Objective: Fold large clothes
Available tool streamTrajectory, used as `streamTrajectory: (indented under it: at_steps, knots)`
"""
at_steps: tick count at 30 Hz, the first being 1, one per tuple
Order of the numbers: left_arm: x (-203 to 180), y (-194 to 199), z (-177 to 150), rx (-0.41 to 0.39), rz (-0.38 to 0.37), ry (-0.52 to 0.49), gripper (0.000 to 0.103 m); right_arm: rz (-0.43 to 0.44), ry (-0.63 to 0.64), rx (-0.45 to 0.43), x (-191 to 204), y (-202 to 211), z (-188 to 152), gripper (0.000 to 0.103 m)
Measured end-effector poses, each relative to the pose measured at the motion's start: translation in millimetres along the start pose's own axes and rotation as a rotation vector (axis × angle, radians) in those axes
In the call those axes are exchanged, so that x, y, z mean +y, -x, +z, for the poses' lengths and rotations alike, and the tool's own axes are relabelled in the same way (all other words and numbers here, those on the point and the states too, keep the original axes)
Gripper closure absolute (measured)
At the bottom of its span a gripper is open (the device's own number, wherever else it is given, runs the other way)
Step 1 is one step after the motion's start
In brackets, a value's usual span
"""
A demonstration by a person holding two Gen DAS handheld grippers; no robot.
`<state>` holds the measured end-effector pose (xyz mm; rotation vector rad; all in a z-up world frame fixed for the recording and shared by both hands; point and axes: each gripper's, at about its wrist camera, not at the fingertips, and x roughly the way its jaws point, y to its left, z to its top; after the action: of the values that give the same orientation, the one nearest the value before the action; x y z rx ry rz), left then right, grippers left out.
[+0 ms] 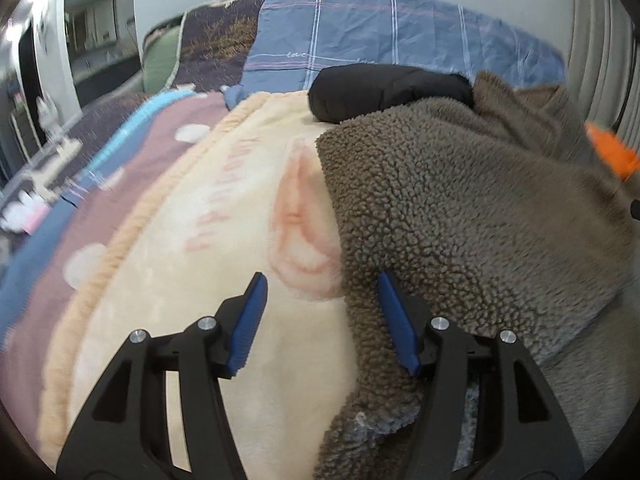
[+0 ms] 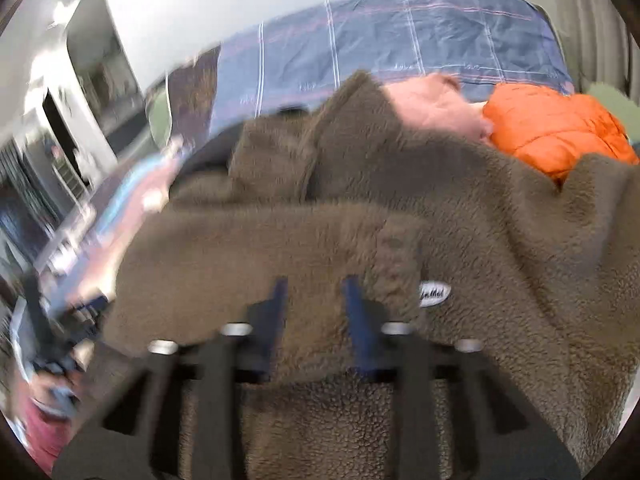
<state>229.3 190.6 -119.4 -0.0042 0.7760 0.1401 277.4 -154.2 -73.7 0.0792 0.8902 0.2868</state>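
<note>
Brown sherpa fleece jacket (image 1: 460, 200) lies spread across the bed (image 1: 180, 300), over a cream blanket, with a black garment (image 1: 388, 90) at its 12 o'clock and an orange puffer (image 2: 556, 132) toward 2 o'clock. My left tool (image 1: 320, 320) stands spread, nothing pinched — its right-hand finger rests at the fleece's edge. My right tool (image 2: 316, 312) is pinching a thick fold of the fleece, likely a sleeve, though blur hides the contact. I judge the jacket bulky, soft and floppy, not slippery — it will sag, so I'd take hems and cuffs, deep in the pile.
</note>
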Motion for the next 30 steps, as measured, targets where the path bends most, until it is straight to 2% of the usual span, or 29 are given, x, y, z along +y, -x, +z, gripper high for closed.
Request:
streamTrajectory:
  at_steps: [1,2,3,6,9,10,12,14,17,20,22,23,25,26,28,29,30]
  knots:
    - [-3,0,0,0.0,0.02,-0.019,0.043,-0.024,-0.01,0.082,-5,-20,-8,0.086]
    - [-8,1,1,-0.002,0.046,-0.049,0.043,0.003,-0.035,0.111,-12,-33,-15,0.088]
    - [-11,1,1,-0.004,0.063,-0.07,0.043,0.024,-0.051,0.076,-16,-32,-17,0.089]
    - [-14,7,6,-0.018,0.087,-0.132,0.043,0.037,-0.074,0.069,-16,-26,-17,0.089]
    - [-16,26,22,-0.036,0.115,-0.136,0.046,0.032,-0.021,0.071,-11,-22,-19,0.085]
    - [-18,37,29,-0.053,0.085,-0.114,0.046,0.036,-0.012,0.078,-10,-21,-19,0.085]
    - [-35,60,46,-0.078,-0.034,-0.076,0.043,0.056,-0.027,0.096,-11,-22,-17,0.085]
    - [-57,69,56,-0.076,-0.108,-0.089,0.041,0.075,-0.053,0.107,-18,-24,-13,0.084]
    - [-110,59,66,-0.067,-0.127,-0.176,0.04,0.064,-0.046,0.073,-20,-19,-14,0.085]
    - [-141,25,63,-0.002,-0.166,-0.18,0.037,0.105,-0.09,0.017,-33,14,-14,0.085]
    - [-153,-12,45,0.081,-0.155,-0.185,0.028,0.12,-0.105,-0.054,-53,52,-11,0.083]
    - [-158,-31,30,0.098,-0.13,-0.202,0.026,0.112,-0.104,-0.096,-66,72,-3,0.081]
    - [-155,-26,28,0.058,-0.143,-0.188,0.026,0.039,-0.101,-0.192,-104,115,4,0.074]
    - [-150,-22,30,0.057,-0.157,-0.168,0.026,-0.012,-0.117,-0.238,-131,136,7,0.065]
    - [-146,-22,28,0.055,-0.171,-0.156,0.025,-0.091,-0.203,-0.3,-187,167,8,0.062]
    - [-146,-22,29,0.057,-0.171,-0.156,0.025,-0.121,-0.274,-0.322,-218,181,5,0.062]
    - [-147,-21,29,0.057,-0.167,-0.16,0.025,-0.134,-0.396,-0.359,-260,198,-2,0.062]
